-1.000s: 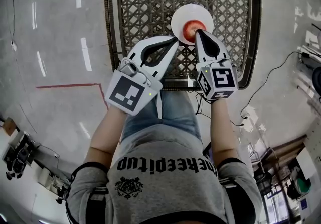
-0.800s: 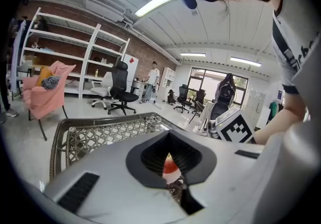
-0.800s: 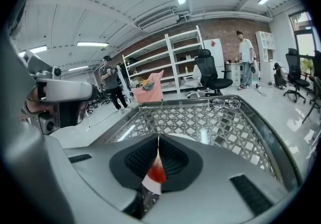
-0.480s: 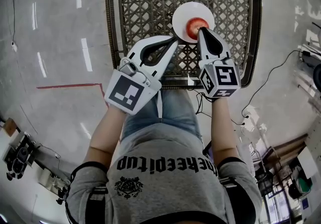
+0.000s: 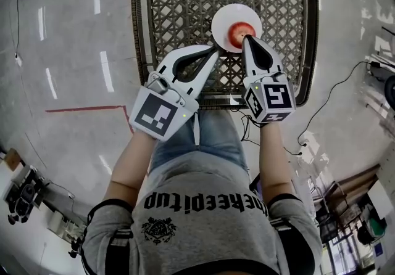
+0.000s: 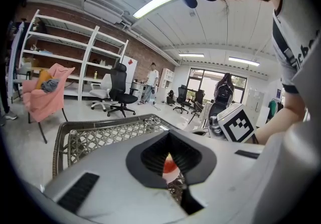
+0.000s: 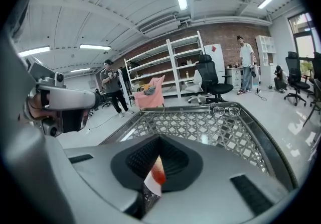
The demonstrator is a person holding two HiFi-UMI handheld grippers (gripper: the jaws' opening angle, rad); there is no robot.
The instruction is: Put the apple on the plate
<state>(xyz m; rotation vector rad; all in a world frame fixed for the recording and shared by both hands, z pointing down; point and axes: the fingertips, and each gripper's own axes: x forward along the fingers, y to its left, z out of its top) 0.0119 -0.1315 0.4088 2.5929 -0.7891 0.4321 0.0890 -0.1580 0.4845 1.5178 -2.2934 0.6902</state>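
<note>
The bench's near rim (image 5: 213, 105) runs just beyond the person's knees, and both grippers reach over it. The left gripper (image 5: 216, 50) has its fingers closed tip to tip on nothing. The tips rest just outside the rim of the plate (image 5: 225, 13), at its 7 o'clock. The right gripper (image 5: 245, 38) is also closed with nothing between its fingers. Its tip lies over the plate, right against the apple (image 5: 235, 32) at the apple's 4 o'clock; actual contact cannot be judged.

The apple sits on the plate, toward its 6 o'clock edge, with bare white plate beyond it at 12. From the plate's 9 round to 11 o'clock the bench's lattice top (image 5: 179, 2) lies open. At 3 o'clock there is a narrower strip of lattice before the dark side rim (image 5: 310, 33). A pair of glasses (image 7: 225, 111) lies near the far edge.
</note>
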